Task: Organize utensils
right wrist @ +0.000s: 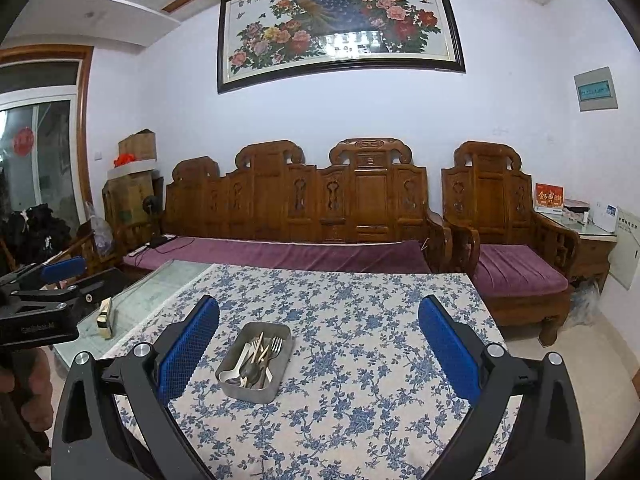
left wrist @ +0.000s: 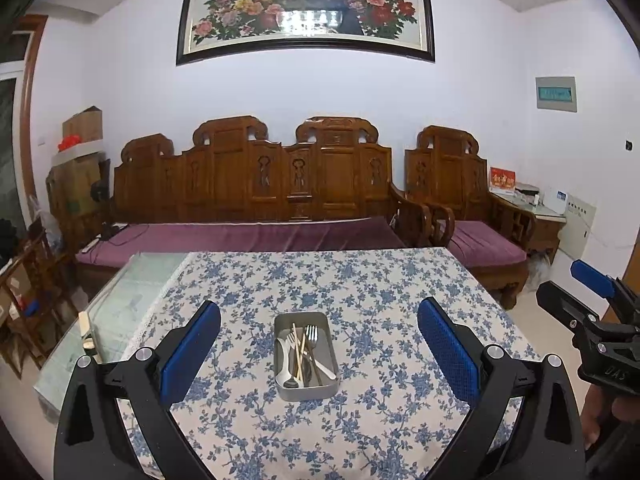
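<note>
A metal tray [left wrist: 328, 338] stands on the blue-flowered tablecloth; it also shows in the right wrist view [right wrist: 280, 376]. In it lie forks [left wrist: 312, 334], a white spoon [left wrist: 283, 360], a dark metal spoon and pale chopsticks [left wrist: 298, 350], piled together. My left gripper [left wrist: 318, 354] is open and empty, held above the table with the tray between its blue pads. My right gripper [right wrist: 318, 354] is open and empty, with the tray left of centre between its pads. Each gripper shows at the edge of the other's view.
The table [left wrist: 360, 280] has a bare glass strip [left wrist: 132, 300] on its left, with a small gold-and-white object [left wrist: 87, 336] on it. A carved wooden sofa [left wrist: 256, 184] with a purple cushion and an armchair [left wrist: 472, 184] stand behind the table.
</note>
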Demonstrator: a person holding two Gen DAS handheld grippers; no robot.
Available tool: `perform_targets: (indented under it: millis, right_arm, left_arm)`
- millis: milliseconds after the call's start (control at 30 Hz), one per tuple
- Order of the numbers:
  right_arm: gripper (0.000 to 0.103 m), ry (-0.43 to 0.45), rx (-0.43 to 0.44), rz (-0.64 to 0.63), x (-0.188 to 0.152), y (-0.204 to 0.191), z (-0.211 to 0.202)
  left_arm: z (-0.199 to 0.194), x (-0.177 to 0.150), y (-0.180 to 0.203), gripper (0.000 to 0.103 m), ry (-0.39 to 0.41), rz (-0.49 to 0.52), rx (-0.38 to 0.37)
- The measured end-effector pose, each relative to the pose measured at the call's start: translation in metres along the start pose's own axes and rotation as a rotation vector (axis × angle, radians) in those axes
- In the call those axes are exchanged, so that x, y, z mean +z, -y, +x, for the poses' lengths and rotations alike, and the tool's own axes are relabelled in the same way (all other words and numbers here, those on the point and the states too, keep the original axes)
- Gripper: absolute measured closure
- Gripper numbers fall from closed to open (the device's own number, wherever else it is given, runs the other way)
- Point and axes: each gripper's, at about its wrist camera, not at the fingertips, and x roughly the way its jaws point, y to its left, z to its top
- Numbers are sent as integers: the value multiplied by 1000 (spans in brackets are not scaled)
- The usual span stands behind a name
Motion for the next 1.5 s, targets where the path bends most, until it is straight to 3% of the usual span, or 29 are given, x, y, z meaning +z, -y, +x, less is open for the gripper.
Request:
perform_targets:
  millis: [1500]
  right_arm:
    - [3,-11,-2,0,-8,-3,7]
  left_arm:
    - [-1,-2,-1,8,2,-4,-4]
